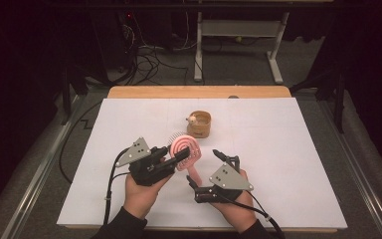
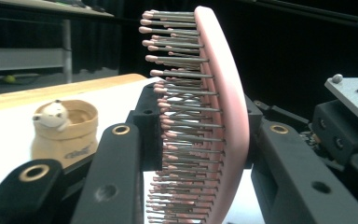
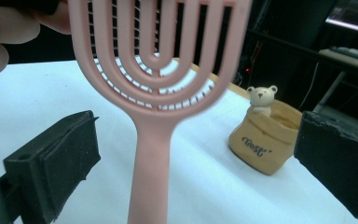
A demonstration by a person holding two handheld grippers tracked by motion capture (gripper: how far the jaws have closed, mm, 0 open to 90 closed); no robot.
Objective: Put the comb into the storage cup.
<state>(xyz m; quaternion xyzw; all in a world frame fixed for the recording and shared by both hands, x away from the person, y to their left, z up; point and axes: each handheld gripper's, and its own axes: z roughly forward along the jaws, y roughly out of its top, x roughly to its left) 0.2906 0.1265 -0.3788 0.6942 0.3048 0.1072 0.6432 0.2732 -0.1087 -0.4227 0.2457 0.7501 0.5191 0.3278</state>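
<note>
A pink vented hairbrush (image 1: 186,148) is held off the white table sheet (image 1: 288,164), with my left gripper (image 1: 180,154) shut on its head. In the left gripper view the brush (image 2: 223,107) stands edge-on between the two jaws, bristles pointing left. My right gripper (image 1: 202,167) stands open, its jaws wide on either side of the brush handle (image 1: 195,175) and apart from it. In the right gripper view the brush (image 3: 154,88) hangs head-up between the pads (image 3: 56,158), which do not touch it.
A tan bag-shaped pot with a small bear figure (image 1: 199,124) stands on the sheet beyond the brush, also seen as the pot (image 2: 65,135) and the pot (image 3: 265,144). The wooden table edge (image 1: 199,92) runs along the back. Desk legs and cables lie on the floor behind.
</note>
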